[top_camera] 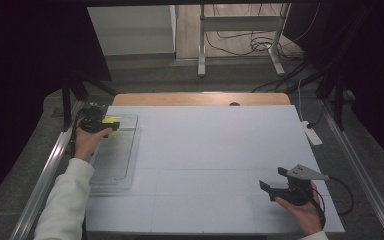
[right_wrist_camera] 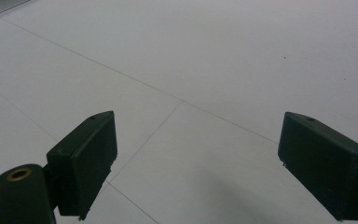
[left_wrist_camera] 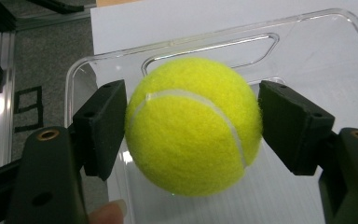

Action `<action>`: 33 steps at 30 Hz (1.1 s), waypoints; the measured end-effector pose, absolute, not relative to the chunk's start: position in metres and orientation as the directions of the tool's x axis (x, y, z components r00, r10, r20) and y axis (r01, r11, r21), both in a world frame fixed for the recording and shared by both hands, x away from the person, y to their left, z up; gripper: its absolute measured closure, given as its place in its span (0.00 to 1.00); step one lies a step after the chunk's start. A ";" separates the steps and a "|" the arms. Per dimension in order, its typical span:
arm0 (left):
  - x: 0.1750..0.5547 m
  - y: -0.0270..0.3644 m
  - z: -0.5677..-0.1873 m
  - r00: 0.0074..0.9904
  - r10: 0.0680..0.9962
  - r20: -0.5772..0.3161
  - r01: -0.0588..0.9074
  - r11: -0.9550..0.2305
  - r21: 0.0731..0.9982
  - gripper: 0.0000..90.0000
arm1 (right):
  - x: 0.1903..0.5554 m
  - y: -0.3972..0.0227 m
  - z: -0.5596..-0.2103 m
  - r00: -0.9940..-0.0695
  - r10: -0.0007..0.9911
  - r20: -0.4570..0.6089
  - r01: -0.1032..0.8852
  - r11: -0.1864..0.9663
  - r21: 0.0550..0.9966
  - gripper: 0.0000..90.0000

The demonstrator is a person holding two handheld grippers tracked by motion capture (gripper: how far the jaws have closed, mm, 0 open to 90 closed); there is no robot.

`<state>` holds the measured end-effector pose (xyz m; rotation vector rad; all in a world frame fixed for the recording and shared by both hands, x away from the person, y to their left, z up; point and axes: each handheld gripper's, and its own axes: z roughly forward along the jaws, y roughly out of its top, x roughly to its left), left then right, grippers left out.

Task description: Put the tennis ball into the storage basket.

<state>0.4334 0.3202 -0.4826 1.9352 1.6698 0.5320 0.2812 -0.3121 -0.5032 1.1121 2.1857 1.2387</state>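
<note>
Two grippers are present, one in each of the person's hands. The left gripper (top_camera: 111, 123) is at the far left of the table, over the far end of the tray; in its own view (left_wrist_camera: 192, 123) both black pads press against the sides of one tennis ball (left_wrist_camera: 193, 126), so it is clamped on the ball. The right gripper (top_camera: 275, 181) rests near the table's front right corner, well apart from the left; in its own view (right_wrist_camera: 198, 163) the jaws stand wide apart with nothing between them, and bare table surface lies beyond.

Count of items: one tennis ball, yellow-green with a white seam, seen in the high view as a small bright patch (top_camera: 111, 120) at the left gripper's tip. One clear plastic tray (top_camera: 130, 150), rectangular, with rounded corners and a slot handle at its far end, lying along the table's left edge. One white table (top_camera: 205, 150), marked with thin lines. One white device with a cable (top_camera: 312, 133) off the table's right edge.

Position of the ball: squarely between the left gripper's pads, touching both. The clear tray (left_wrist_camera: 335, 56) lies behind and below it. Whether the ball touches the tray floor cannot be told. A fingertip (left_wrist_camera: 108, 213) shows at the bottom edge of the left gripper view.
</note>
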 end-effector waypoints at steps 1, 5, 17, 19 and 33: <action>0.433 0.320 -0.483 0.162 0.986 -0.043 0.780 -0.101 0.617 0.30 | 0.281 -0.312 -0.503 -0.608 0.793 0.046 0.446 0.294 0.845 0.13; 0.434 0.321 -0.484 0.165 0.986 -0.037 0.784 -0.108 0.612 0.30 | 0.281 -0.312 -0.503 -0.608 0.793 0.045 0.446 0.294 0.845 0.13; 0.436 0.319 -0.489 0.168 0.986 -0.013 0.801 -0.129 0.585 0.30 | 0.281 -0.312 -0.503 -0.607 0.793 0.047 0.448 0.293 0.845 0.13; 0.436 0.319 -0.490 0.166 0.986 -0.013 0.804 -0.128 0.580 0.30 | 0.281 -0.312 -0.503 -0.607 0.793 0.047 0.448 0.293 0.845 0.13; 0.437 0.320 -0.494 0.160 0.987 0.014 0.821 -0.141 0.553 0.30 | 0.281 -0.312 -0.504 -0.608 0.793 0.047 0.448 0.294 0.844 0.13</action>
